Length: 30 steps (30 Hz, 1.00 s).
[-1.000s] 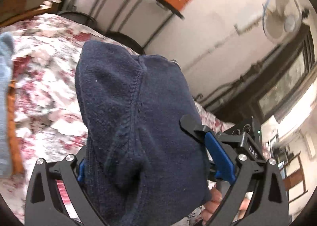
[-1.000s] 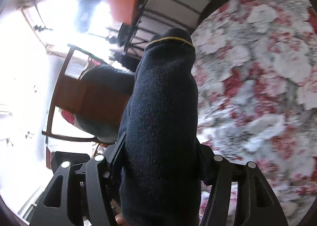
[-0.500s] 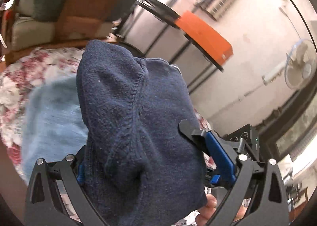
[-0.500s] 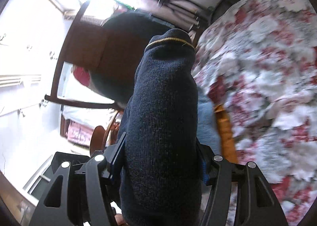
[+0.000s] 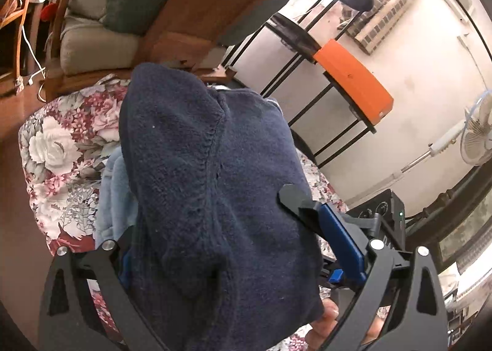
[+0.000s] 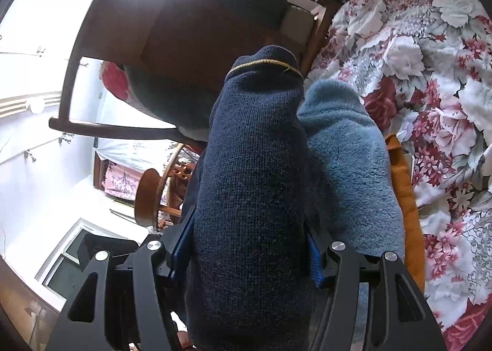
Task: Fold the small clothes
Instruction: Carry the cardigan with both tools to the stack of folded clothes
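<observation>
A dark navy knitted garment (image 5: 212,185) fills the middle of the left wrist view and hangs bunched between the jaws of my left gripper (image 5: 215,240), which is shut on it. The same navy garment (image 6: 252,185), with a thin yellow stripe at its end, stands between the jaws of my right gripper (image 6: 249,246), which is shut on it. A light blue fleece piece (image 6: 347,160) lies on the flowered bedspread (image 6: 430,74) just right of the right gripper; it also shows in the left wrist view (image 5: 113,197) behind the navy garment.
An orange cloth (image 6: 406,197) lies under the blue fleece. A wooden chair with cushions (image 5: 101,22) stands beyond the bed edge. A black metal rack with an orange box (image 5: 353,86) stands by the wall, and a fan (image 5: 479,139) at the right.
Both grippers have swung with the navy garment toward the bed edge; the blue fleece and the chair have come into view. The grips have not changed.
</observation>
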Each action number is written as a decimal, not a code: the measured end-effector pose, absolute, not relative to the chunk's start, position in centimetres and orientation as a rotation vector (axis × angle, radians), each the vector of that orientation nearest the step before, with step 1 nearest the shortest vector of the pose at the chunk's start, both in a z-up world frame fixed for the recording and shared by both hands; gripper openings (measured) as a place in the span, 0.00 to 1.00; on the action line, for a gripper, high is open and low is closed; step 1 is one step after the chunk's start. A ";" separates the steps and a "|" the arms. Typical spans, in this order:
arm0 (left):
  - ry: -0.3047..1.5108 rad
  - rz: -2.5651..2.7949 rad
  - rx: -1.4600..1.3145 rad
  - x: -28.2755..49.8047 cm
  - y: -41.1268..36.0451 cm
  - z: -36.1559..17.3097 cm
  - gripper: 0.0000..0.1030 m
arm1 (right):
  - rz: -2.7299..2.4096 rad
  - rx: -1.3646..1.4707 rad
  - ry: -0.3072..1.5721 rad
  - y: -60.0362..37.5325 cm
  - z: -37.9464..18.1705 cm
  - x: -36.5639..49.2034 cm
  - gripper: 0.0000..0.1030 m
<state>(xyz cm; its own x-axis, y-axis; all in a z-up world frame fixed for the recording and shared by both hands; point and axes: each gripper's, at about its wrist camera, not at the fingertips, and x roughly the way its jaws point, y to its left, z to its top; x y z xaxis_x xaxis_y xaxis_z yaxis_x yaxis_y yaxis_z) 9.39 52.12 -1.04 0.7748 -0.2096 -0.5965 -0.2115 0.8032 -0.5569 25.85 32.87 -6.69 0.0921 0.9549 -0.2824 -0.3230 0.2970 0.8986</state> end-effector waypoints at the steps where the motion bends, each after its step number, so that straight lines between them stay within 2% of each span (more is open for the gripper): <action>1: 0.716 0.012 -0.650 9.6 52.5 -1.6 0.92 | 1.091 0.744 1.056 33.1 -6.9 25.9 0.59; 8: 0.889 0.255 -0.619 9.9 55.5 -6.6 0.95 | 1.013 0.714 1.141 33.3 -10.7 27.2 0.63; 12: 0.951 0.309 -0.616 9.8 56.4 -8.2 0.96 | 1.023 0.586 1.127 34.8 -11.1 26.3 0.65; 23: 0.975 0.381 -0.690 10.5 58.5 -10.4 0.96 | 1.049 0.558 1.117 37.3 -12.7 27.2 0.66; 30: 0.943 0.369 -0.732 10.7 57.5 -9.1 0.96 | 1.048 0.645 1.137 35.3 -11.7 27.6 0.71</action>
